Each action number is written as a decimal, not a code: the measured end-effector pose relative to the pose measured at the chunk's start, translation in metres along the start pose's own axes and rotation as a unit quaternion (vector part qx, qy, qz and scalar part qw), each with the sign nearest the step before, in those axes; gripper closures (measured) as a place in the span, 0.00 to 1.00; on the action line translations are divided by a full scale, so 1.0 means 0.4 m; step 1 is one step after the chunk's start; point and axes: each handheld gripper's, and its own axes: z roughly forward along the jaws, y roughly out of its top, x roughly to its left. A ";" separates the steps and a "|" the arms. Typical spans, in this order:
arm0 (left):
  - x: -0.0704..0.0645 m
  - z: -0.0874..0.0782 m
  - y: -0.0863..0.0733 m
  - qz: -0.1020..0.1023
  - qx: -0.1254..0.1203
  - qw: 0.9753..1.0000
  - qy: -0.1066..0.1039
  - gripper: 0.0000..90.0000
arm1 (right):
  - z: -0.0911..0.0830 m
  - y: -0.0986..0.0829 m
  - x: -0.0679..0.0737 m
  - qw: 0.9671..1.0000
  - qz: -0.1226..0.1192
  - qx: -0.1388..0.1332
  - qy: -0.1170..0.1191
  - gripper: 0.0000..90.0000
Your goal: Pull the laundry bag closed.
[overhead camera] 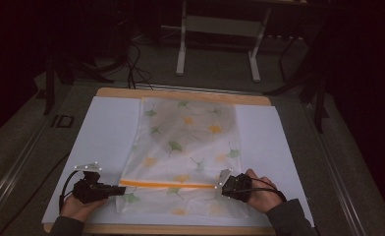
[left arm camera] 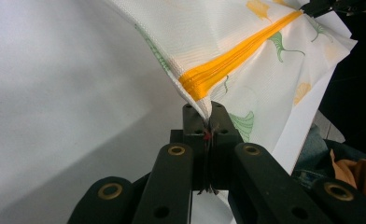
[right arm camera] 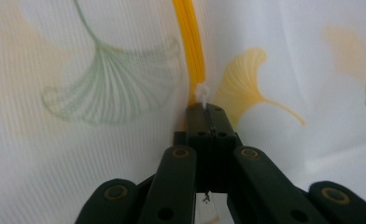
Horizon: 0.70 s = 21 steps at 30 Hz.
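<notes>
Two grippers (overhead camera: 113, 189) (overhead camera: 221, 185) pinching ribbed mesh bag (overhead camera: 190, 142), orange zipper (overhead camera: 167, 185), probably taut

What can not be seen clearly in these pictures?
- High view: the jaws of the left hand-held gripper at the laundry bag are too small and dark.
- Right gripper view: the zipper pull is blurred; the closed jaws hide its lower part.
- Left gripper view: the orange zipper end is hidden between the jaws.
</notes>
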 end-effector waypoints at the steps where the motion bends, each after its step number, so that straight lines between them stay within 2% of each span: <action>1: 0.000 0.000 0.000 0.000 0.000 1.000 0.000 0.99 | -0.002 -0.005 -0.001 1.000 0.002 0.001 -0.002 1.00; 7: 0.000 0.001 0.001 0.001 0.001 1.000 -0.001 0.99 | -0.012 -0.025 -0.008 1.000 0.015 -0.001 -0.008 1.00; 16: 0.002 -0.001 0.001 0.000 -0.001 1.000 0.000 0.99 | -0.011 -0.032 -0.011 1.000 0.007 0.013 -0.013 1.00; 21: 0.001 0.002 0.002 0.001 0.002 1.000 -0.002 0.99 | -0.018 -0.047 -0.012 1.000 0.017 0.008 -0.013 1.00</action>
